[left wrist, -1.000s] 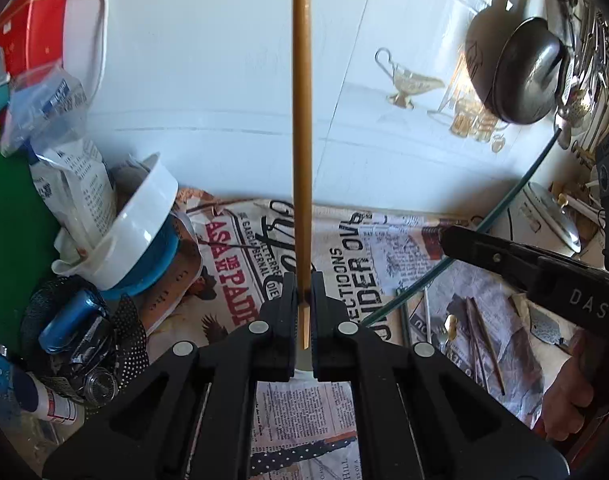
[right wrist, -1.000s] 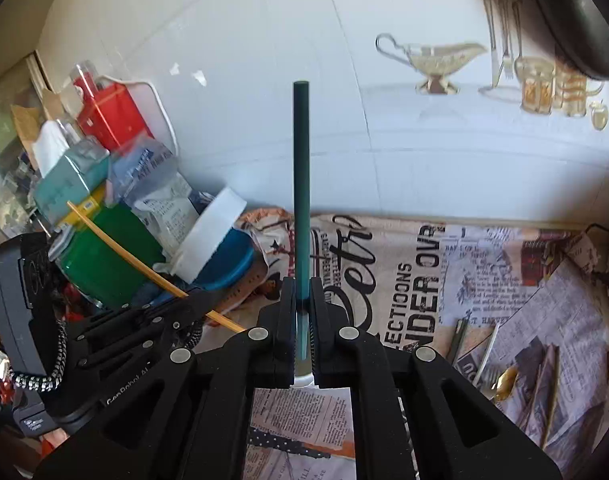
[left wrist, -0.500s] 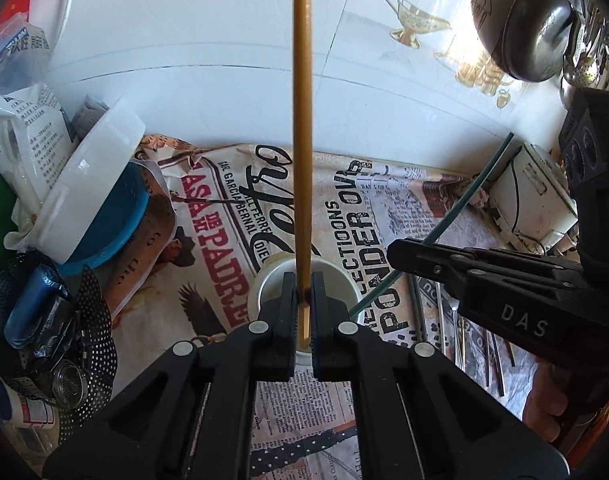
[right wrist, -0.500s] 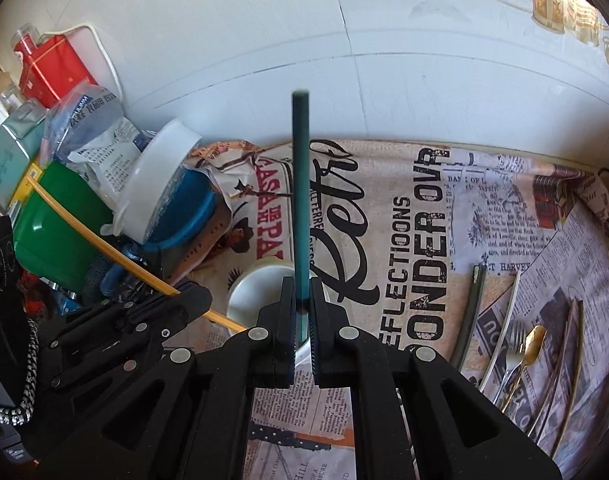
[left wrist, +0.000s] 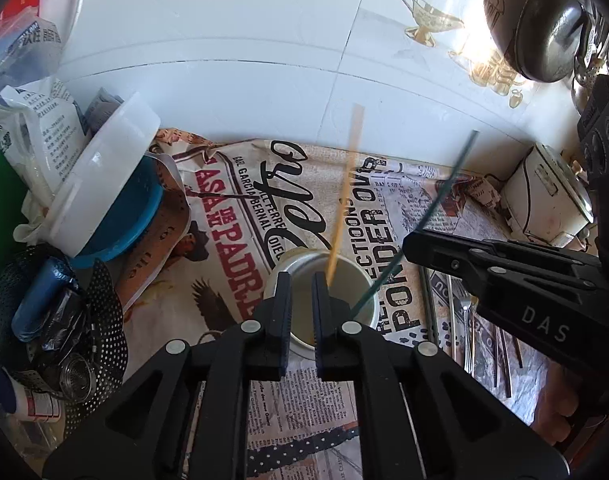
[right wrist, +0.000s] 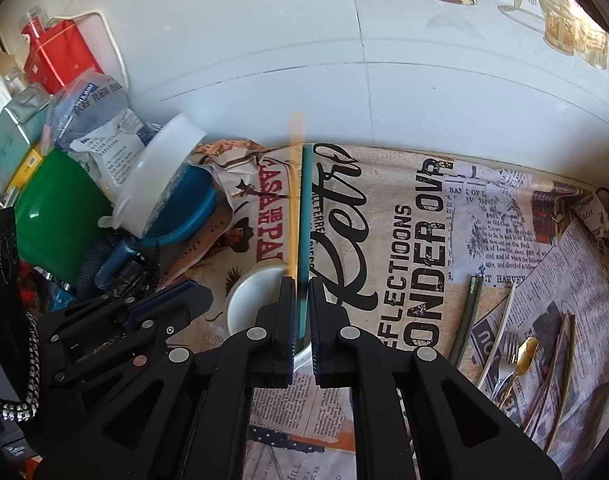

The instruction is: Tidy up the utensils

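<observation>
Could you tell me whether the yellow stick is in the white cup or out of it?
In: the yellow stick ends inside the white cup, free of the left jaws.

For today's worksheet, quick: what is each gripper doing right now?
Left gripper: just opened, empty; yellow stick free, tip in cup.
Right gripper: open; green stick loose between its jaws.

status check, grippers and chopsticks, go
Left gripper open, yellow chopstick dropping into white cup. Right gripper open, green chopstick loose between jaws. Nothing blocking.

Yellow chopstick [left wrist: 346, 196] and green chopstick [right wrist: 305, 216] lean in white cup [left wrist: 362, 276].
</observation>
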`<state>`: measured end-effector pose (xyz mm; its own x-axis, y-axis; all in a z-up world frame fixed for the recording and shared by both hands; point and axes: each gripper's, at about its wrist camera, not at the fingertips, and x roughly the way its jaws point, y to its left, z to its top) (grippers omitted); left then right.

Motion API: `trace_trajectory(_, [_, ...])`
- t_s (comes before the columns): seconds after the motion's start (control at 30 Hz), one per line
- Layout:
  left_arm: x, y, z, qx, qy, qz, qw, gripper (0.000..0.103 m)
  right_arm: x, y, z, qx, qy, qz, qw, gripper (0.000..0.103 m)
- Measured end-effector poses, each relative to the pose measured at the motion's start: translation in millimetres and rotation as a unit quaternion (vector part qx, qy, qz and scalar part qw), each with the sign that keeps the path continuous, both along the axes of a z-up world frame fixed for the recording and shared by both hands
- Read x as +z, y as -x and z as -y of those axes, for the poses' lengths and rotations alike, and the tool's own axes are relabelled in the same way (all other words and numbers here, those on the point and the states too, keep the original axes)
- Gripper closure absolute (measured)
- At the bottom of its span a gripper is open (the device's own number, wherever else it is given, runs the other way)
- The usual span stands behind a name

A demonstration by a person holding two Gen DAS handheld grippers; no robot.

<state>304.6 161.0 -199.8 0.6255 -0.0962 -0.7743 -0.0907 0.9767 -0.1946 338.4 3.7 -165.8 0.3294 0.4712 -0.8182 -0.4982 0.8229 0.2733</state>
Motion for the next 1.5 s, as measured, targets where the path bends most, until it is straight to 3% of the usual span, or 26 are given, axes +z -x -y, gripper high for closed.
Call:
trace_trajectory(0.13, [11,7,2,0.009,-0.009,0.007,0.9999,0.092,12,4,5,0.006,-0.01,0.01,1.0,0.084])
trace_trajectory(0.33, [37,18,9,0.027,-0.019,0.033,0.9989,0.079,37,14,19,0.016,-0.02,0.044,0.999,0.082])
trace_trajectory(0.57, [68,30,30,0.035,-0.028,0.07,0.9966,0.073,70,28,48,0.021,-0.035,0.096,0.995,0.071])
trace_trajectory(0.7, [82,36,49,0.035,-0.04,0.088,0.9947,0.069,81,34,66,0.028,-0.042,0.11,0.993,0.066])
trace_trajectory(0.87, [90,39,78,0.028,-0.049,0.1,0.9934,0.057,85,41,96,0.021,-0.044,0.115,0.992,0.06])
trace_trajectory(1.2, [71,27,139,0.008,-0.045,0.074,0.9962,0.053,62,39,174,-0.035,-0.012,0.09,0.995,0.06])
trace_trajectory(1.5, [14,-4,185,0.002,-0.043,0.002,0.9991,0.053,13,13,249,-0.085,0.035,0.029,0.995,0.06])
